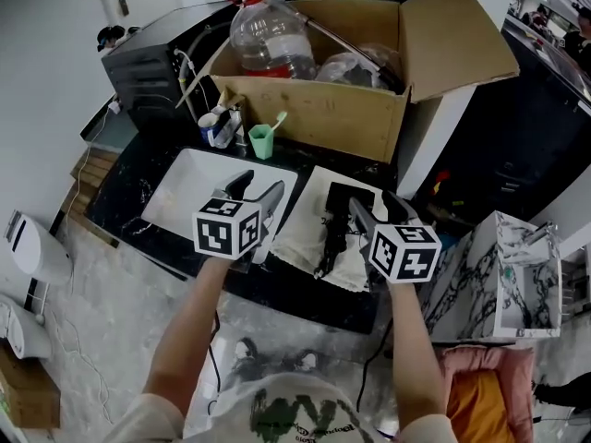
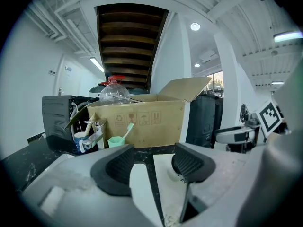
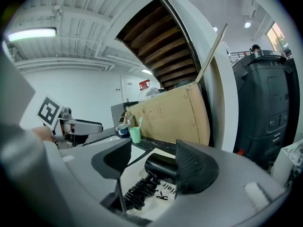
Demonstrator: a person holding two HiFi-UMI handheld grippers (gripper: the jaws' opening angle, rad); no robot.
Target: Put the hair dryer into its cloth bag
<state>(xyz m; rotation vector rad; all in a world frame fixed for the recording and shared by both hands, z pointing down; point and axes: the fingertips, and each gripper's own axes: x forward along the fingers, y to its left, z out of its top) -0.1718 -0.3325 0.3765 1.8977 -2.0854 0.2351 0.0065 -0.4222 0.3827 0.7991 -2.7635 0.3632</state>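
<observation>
A black hair dryer (image 1: pixel 334 218) lies on its white cloth bag (image 1: pixel 297 233) on the dark counter (image 1: pixel 125 187). The left tool (image 1: pixel 259 192) and right tool (image 1: pixel 377 210) hover just above, jaws wide apart, gripping nothing.

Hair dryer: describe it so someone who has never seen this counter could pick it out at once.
Find the open cardboard box at the back of the dark counter. In front of its right half a cream cloth bag lies flat, beside a white tray. The hair dryer is the only black thing on that cloth, trailing a coiled cord.
</observation>
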